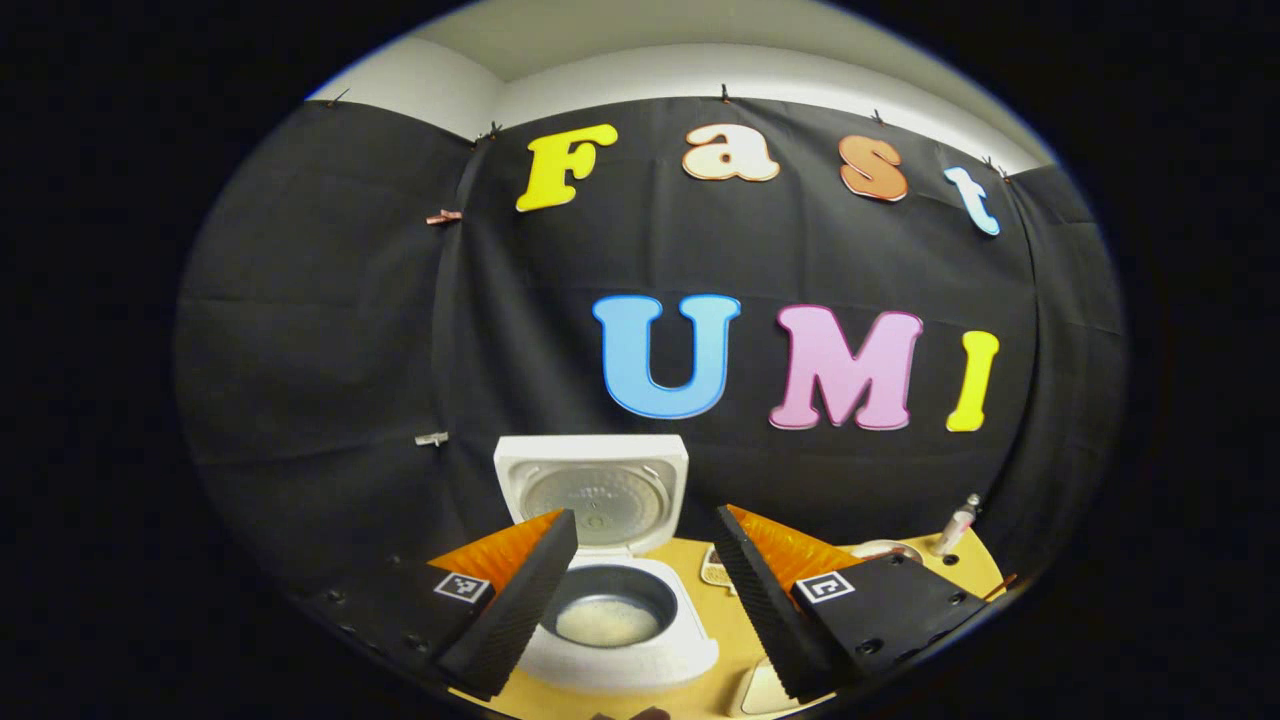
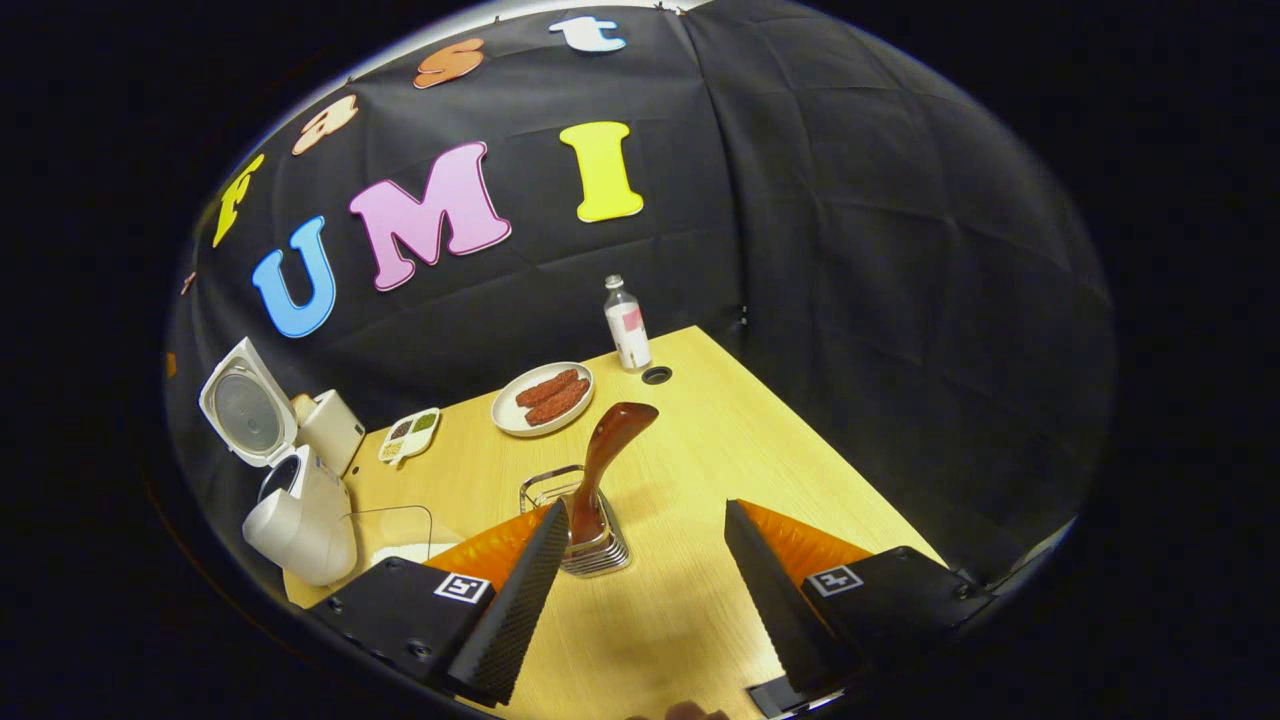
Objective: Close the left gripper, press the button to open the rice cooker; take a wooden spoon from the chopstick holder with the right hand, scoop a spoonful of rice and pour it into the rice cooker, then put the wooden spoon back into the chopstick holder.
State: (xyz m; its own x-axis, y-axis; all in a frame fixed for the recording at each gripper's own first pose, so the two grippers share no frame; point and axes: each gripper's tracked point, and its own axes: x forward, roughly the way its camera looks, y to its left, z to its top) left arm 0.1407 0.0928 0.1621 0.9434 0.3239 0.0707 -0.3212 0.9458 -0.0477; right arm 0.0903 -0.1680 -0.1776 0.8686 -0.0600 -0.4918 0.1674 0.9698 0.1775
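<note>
White rice cooker (image 1: 620,620) sits on the yellow wooden bench (image 2: 700,440), lid (image 1: 597,490) swung fully up and back, inner pot showing a pale layer of rice (image 1: 606,622) at the bottom. Left gripper (image 1: 645,585) hovers just in front of the cooker, jaws apart, nothing between them; the open pot shows through the gap.

Right gripper view: right gripper (image 2: 645,575) is low over the bench, jaws apart and empty. Wooden spoon (image 2: 605,460) stands in the chopstick holder (image 2: 595,555), a ribbed metal one, handle tilted up and to the right. Holder is just beside the tip of the right gripper's left finger (image 2: 520,590); can't tell if they touch. Relative to the cooker (image 2: 300,500), the holder is well off to the right, nearer the camera.

Other items, all placed against the cooker:
- small beige container (image 2: 333,428) right behind it, touching or nearly so
- divided tray (image 2: 409,435) with small portions in it, just to its right
- clear container (image 2: 550,487) past that, directly behind the chopstick holder
- white plate (image 2: 545,400) with two reddish-brown strips, farther right and back
- plastic bottle (image 2: 627,325), upright, farthest right, near the bench's back corner by a round hole (image 2: 656,375) in the top
</note>
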